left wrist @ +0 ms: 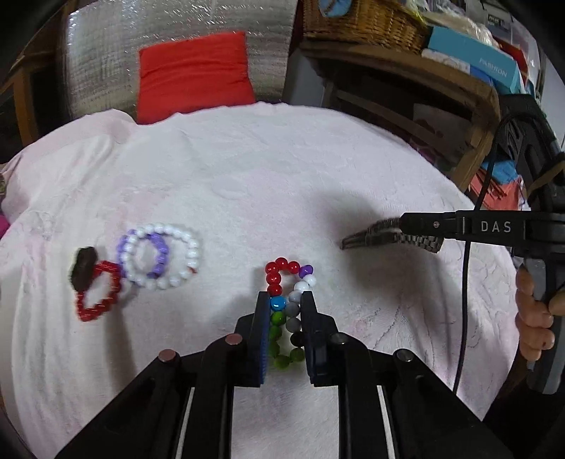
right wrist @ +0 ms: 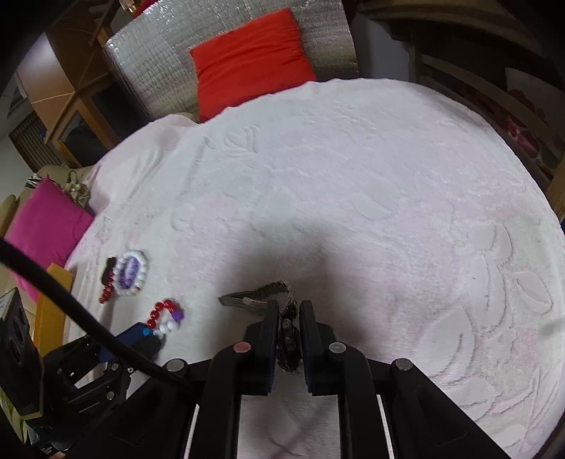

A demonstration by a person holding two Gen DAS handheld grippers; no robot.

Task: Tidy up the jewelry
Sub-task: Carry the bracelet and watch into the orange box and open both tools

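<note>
My left gripper (left wrist: 285, 298) is shut on a multicoloured bead bracelet (left wrist: 286, 282) with red, white, grey and green beads, over the pale pink blanket (left wrist: 282, 169). My right gripper (right wrist: 286, 307) is shut on a metal wristwatch (right wrist: 287, 337); its steel band (right wrist: 259, 294) sticks out to the left. In the left wrist view the watch band (left wrist: 386, 238) hangs from the right gripper at the right. A pile of jewelry lies at the left: a white bead bracelet (left wrist: 176, 279), a purple one (left wrist: 160, 263), a red one (left wrist: 97, 298) and a dark piece (left wrist: 83, 266).
A red cushion (left wrist: 194, 76) and a silver foil sheet (left wrist: 106, 53) stand behind the blanket. A wicker basket (left wrist: 360, 21) and boxes (left wrist: 473, 53) sit on a wooden shelf at the right. A magenta cushion (right wrist: 42, 226) lies at the blanket's left edge.
</note>
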